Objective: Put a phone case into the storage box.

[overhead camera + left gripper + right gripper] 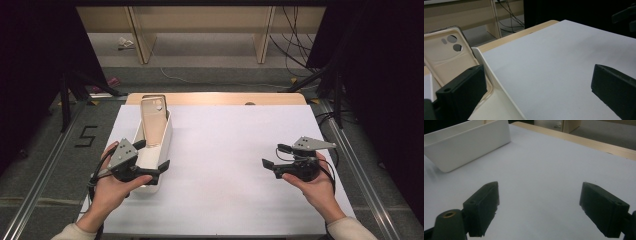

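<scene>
Beige phone case leans tilted in white tray.

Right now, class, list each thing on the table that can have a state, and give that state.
Phone case: tilted, leaning out of the bin's far end, camera cutouts up.
White bin: upright, on the white sheet.
Left claw: open, one jaw inside the bin, one outside its wall.
Right claw: open, holding nothing.

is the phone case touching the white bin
Touching. The high view shows the phone case standing inside the white bin, leaning over its far rim.
</scene>
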`<act>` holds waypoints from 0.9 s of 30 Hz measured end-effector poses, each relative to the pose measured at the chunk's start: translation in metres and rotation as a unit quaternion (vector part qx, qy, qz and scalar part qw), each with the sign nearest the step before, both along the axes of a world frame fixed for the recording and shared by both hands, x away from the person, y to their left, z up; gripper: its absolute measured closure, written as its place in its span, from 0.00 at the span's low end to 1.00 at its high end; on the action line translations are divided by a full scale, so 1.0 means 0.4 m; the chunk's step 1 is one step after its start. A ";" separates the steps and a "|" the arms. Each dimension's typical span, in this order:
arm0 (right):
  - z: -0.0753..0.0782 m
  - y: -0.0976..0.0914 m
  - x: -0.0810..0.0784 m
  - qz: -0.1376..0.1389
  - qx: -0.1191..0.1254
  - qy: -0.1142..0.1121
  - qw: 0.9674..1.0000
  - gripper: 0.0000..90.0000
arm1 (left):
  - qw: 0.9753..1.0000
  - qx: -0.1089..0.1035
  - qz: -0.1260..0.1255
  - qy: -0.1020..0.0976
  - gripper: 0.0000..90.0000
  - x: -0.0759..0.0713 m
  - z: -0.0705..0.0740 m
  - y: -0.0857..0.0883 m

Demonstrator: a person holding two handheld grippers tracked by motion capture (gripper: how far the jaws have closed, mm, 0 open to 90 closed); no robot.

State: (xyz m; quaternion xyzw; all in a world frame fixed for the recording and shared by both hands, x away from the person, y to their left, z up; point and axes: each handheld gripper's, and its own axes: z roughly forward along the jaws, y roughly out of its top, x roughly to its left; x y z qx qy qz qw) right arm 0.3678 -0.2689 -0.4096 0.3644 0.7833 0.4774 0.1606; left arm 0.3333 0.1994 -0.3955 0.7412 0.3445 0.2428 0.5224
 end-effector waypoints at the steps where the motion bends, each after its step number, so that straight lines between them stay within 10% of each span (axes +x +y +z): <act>1: 0.000 0.000 0.000 0.001 -0.001 -0.001 1.000 0.19 | 1.000 0.001 -0.002 -0.001 0.00 -0.003 0.000 0.000; 27: -0.003 -0.001 -0.005 0.004 -0.001 0.000 1.000 0.19 | 0.999 0.027 0.000 -0.021 0.00 -0.046 -0.053 0.003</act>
